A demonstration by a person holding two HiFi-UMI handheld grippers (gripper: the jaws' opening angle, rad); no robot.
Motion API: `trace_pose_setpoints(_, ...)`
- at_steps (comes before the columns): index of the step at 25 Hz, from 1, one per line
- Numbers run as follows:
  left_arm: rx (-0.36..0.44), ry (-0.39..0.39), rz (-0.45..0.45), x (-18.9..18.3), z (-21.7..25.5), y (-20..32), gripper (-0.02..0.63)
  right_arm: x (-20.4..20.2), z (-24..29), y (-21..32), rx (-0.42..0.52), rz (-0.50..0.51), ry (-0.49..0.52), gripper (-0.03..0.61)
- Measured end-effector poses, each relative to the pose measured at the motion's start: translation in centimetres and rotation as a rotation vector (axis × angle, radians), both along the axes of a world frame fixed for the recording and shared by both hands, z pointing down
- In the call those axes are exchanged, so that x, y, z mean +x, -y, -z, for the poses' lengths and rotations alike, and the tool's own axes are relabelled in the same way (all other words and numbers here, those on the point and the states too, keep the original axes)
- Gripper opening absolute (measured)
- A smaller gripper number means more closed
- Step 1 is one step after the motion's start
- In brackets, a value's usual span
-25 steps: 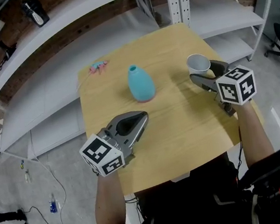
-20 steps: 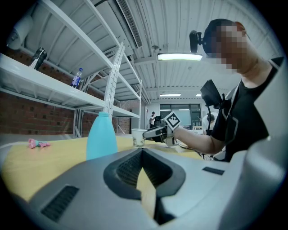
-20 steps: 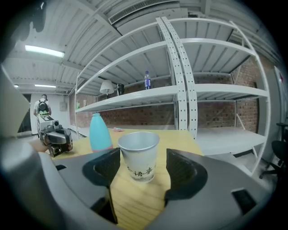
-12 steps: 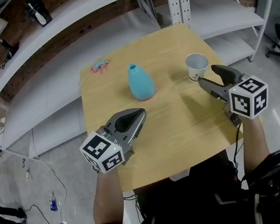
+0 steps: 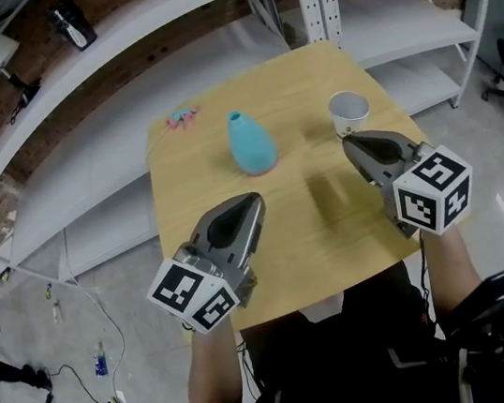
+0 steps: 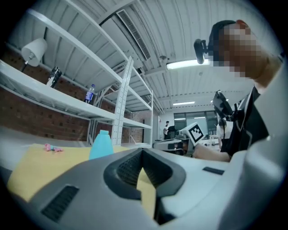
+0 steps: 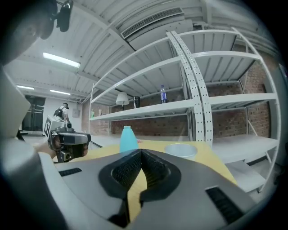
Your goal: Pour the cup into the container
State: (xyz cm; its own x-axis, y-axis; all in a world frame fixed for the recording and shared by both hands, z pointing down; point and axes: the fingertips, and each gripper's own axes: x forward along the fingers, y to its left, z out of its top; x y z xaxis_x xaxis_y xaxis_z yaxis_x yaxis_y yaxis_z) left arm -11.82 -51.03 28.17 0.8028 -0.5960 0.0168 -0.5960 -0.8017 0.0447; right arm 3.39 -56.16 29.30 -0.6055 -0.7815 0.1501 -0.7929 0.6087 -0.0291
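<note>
The left gripper point(image 5: 256, 201) hangs over the near left part of the light wooden tabletop point(image 5: 323, 232), its jaws closed tip to tip with nothing between them. Beyond it, near the far left corner, lies a small pink object point(image 5: 180, 117) – too small to identify. The turquoise teardrop-shaped container point(image 5: 251, 145) stands upright at the middle of the table's far half. To its right, well apart from it, the white paper cup point(image 5: 350, 112) stands upright near the right edge. The right gripper point(image 5: 348, 142) sits just short of the cup, not touching it – its jaws have just been closing and now meet, empty.
</note>
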Motion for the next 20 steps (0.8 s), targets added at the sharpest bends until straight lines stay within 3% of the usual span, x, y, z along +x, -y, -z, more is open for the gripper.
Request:
trace_pose_setpoints(6,0.061,-0.005,0.083,-0.7,0.5,-2.8,-0.009,-1.8,1.1,-2.3,0.033,0.046,0.014,0.002)
trace_pose_setpoints(12,0.035,-0.052,0.168,-0.5,0.8,-6.6,-0.009,-2.3,1.6,-6.7,0.061,0.064,0.047,0.002)
trace_pose_setpoints(20,0.025,-0.037,0.182,2.7,-1.0,-19.6,-0.009,-1.1,-0.3,-19.3,0.038,0.096,0.062,0.002)
